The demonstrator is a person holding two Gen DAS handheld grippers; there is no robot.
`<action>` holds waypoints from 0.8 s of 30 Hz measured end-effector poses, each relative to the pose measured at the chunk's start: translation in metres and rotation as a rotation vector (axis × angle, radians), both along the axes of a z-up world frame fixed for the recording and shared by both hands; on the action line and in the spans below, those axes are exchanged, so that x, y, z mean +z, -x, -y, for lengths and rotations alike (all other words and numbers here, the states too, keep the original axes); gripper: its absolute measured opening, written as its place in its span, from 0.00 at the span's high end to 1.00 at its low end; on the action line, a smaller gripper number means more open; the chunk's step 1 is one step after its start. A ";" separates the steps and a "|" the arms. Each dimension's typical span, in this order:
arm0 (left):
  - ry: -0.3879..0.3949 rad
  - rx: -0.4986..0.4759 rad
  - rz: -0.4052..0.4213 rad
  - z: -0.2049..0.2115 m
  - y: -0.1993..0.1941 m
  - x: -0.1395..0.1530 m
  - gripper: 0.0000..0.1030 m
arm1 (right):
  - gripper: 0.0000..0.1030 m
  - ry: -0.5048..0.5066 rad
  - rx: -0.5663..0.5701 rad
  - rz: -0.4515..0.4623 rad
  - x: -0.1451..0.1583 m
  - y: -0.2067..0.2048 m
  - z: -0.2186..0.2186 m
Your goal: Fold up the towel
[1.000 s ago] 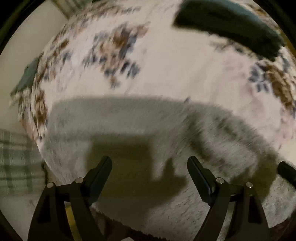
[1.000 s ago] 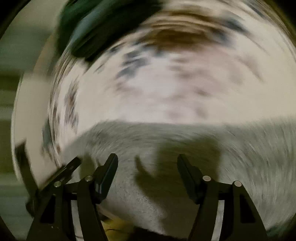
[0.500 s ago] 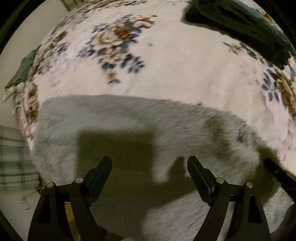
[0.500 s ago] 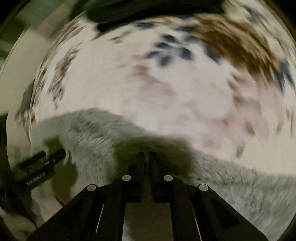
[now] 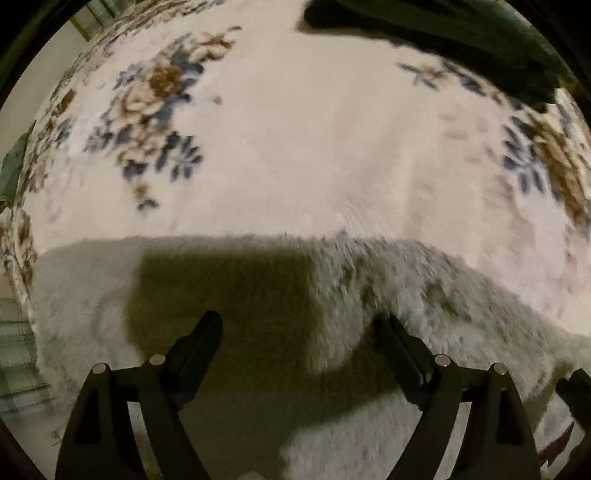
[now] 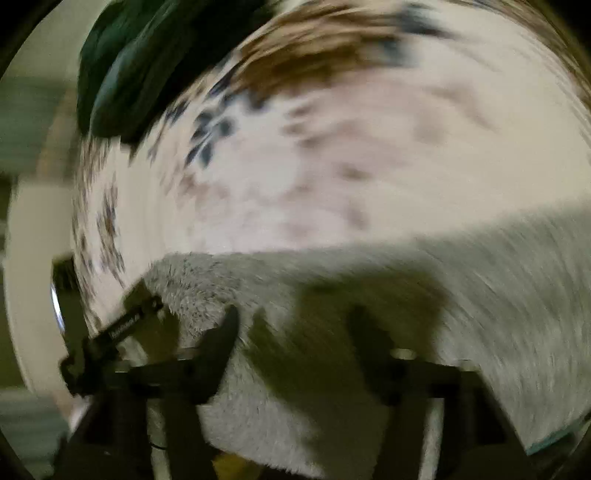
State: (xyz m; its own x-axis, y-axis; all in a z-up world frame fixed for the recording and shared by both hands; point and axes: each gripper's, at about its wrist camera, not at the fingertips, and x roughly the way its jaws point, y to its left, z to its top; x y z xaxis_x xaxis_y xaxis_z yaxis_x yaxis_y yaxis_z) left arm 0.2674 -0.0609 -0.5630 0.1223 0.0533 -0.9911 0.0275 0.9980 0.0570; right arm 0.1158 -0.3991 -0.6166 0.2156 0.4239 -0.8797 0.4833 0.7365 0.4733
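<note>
Bed cover (image 5: 295,155): the pale floral spread carries everything; its wide bare middle, beyond the towel, is your open room for moving.
Towel (image 5: 424,295): the grey shaggy towel lies flat along the near edge of the bed, its far edge running straight across both views; it fills more of the left view than a second ago, so you have closed in on it.
Dark cloth (image 5: 443,33): a dark green heap sits at the far edge of the bed, well apart from the towel, clear of the fold.
Left gripper (image 5: 299,332): its jaws stand wide apart above the towel, holding nothing.
Right gripper (image 6: 291,328): its jaws, shut half a second ago, have just been opening and now stand apart over the towel with nothing pinched; the view is blurred.
Meaning: no edge is gripped, so the fold likely awaits a fresh grasp.
</note>
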 end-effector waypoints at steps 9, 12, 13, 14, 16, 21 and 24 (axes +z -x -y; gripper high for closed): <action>0.084 -0.154 -0.044 0.083 0.078 0.036 0.17 | 0.32 0.093 -0.636 -0.091 0.019 0.216 0.160; 0.125 -0.252 -0.075 0.144 0.095 0.029 0.17 | 0.32 0.124 -0.753 -0.104 0.017 0.262 0.193; 0.139 -0.296 -0.067 0.170 0.102 0.027 0.17 | 0.32 0.127 -0.782 -0.105 0.016 0.275 0.204; 0.137 -0.329 -0.064 0.188 0.106 0.024 0.17 | 0.32 0.130 -0.815 -0.104 0.012 0.290 0.218; 0.148 -0.398 -0.062 0.231 0.113 0.015 0.17 | 0.32 0.118 -0.862 -0.103 0.003 0.316 0.248; 0.124 -0.553 -0.100 0.327 0.135 -0.022 0.17 | 0.32 0.001 -1.008 -0.048 -0.043 0.347 0.281; 0.034 -0.595 -0.052 0.349 0.130 -0.035 0.12 | 0.32 -0.119 -1.035 0.005 -0.073 0.346 0.284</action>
